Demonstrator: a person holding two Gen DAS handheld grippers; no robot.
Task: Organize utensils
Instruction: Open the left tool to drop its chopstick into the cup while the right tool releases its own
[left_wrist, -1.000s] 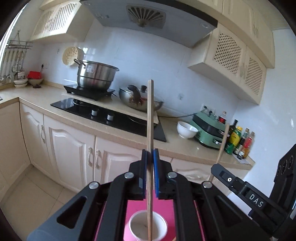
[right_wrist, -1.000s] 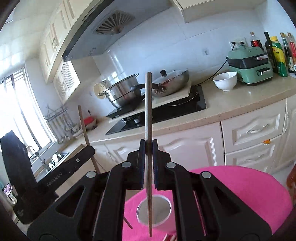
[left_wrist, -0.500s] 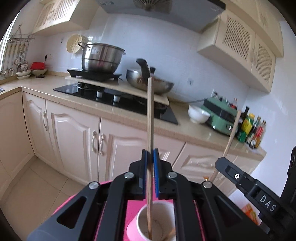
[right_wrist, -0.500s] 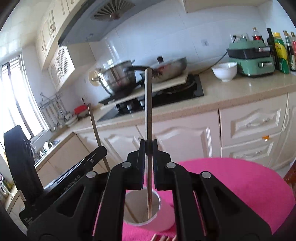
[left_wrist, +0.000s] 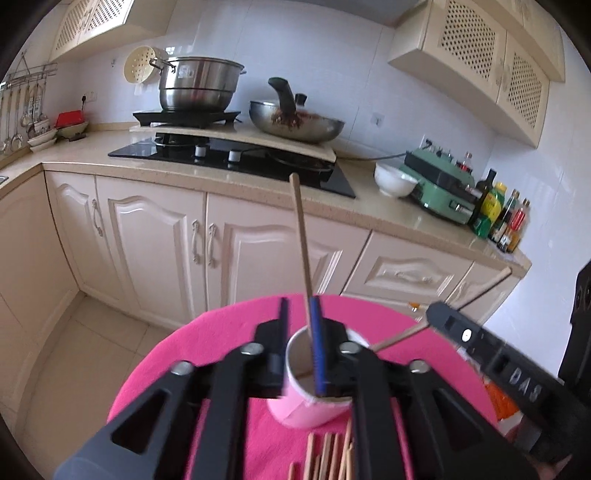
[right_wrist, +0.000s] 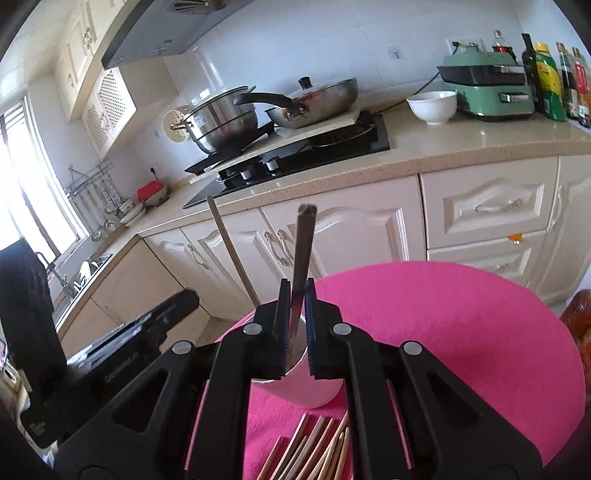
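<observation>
A pink-and-white cup (left_wrist: 306, 410) (right_wrist: 314, 391) stands on a round pink table (left_wrist: 207, 343) (right_wrist: 461, 332). My left gripper (left_wrist: 300, 325) hangs over the cup's mouth and its jaws are opening. A wooden chopstick (left_wrist: 301, 240) stands in the cup between them, tilted and resting against the blue right pad only. My right gripper (right_wrist: 297, 317) is shut on a second chopstick (right_wrist: 303, 251), whose lower end reaches into the cup. Each gripper shows in the other's view: the right gripper (left_wrist: 461, 332) and the left gripper (right_wrist: 129, 350). Several loose chopsticks (left_wrist: 328, 458) (right_wrist: 314, 450) lie near the cup.
Behind the table runs a kitchen counter (left_wrist: 388, 210) with cream cabinets. On it are a black hob (left_wrist: 229, 155), a steel pot (left_wrist: 199, 85), a wok (left_wrist: 295, 125), a white bowl (left_wrist: 393, 181), a green appliance (left_wrist: 439, 184) and several bottles (left_wrist: 498, 210).
Both grippers came down and their chopsticks dropped into the cup. The left jaws have parted, and its chopstick now leans instead of standing clamped upright.
</observation>
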